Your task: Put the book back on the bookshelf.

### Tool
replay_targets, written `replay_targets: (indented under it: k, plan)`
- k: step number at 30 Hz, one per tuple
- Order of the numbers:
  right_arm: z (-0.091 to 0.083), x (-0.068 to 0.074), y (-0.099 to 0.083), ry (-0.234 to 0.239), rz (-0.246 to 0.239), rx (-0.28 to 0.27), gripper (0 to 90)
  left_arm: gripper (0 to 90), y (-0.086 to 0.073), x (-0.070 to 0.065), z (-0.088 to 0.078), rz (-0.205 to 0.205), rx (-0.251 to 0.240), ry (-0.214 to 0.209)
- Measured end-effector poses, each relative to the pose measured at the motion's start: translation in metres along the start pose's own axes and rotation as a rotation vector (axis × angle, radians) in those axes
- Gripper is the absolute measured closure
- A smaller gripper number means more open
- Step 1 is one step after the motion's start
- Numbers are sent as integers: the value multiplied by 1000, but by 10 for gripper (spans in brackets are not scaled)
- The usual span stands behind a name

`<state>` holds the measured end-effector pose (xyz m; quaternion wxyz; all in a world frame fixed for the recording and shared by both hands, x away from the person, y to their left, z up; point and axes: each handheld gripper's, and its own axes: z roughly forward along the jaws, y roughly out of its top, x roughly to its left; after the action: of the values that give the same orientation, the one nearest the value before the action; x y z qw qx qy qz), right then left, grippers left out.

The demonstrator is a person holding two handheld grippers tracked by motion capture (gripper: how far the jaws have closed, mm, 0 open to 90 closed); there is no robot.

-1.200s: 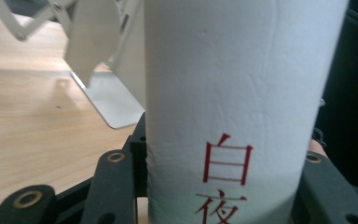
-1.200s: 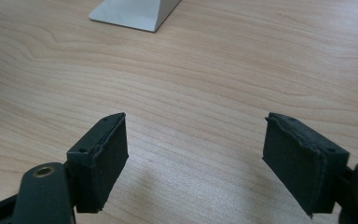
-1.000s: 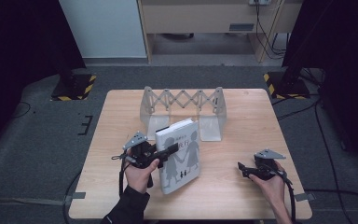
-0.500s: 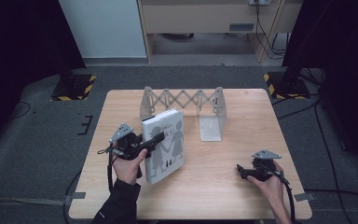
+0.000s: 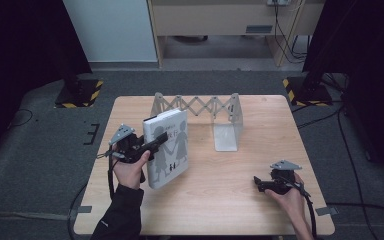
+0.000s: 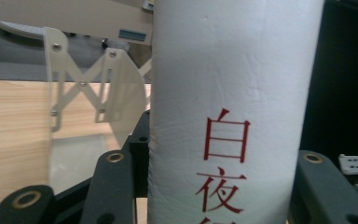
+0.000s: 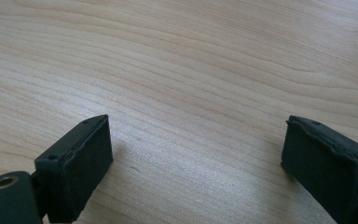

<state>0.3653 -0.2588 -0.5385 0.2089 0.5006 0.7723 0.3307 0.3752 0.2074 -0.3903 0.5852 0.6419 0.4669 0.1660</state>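
Left gripper view shows the left gripper (image 6: 214, 205) clamped on a white book (image 6: 228, 93) with red characters 白夜.

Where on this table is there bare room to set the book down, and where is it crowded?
Bare wood lies between the book and the right gripper, along the table's near edge, and right of the bookend plate. The far edge is crowded by the folding rack; the left gripper occupies the near-left part.
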Motion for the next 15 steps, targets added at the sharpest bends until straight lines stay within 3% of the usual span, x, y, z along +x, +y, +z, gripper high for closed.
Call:
replay_targets:
  k: [9, 15]
  plan:
    - [0, 0, 0, 0, 0, 0, 88, 518, 10, 15, 2, -8, -22, 61]
    - [0, 0, 0, 0, -3, 0, 86, 517, 14, 22, 16, 0, -21, 105]
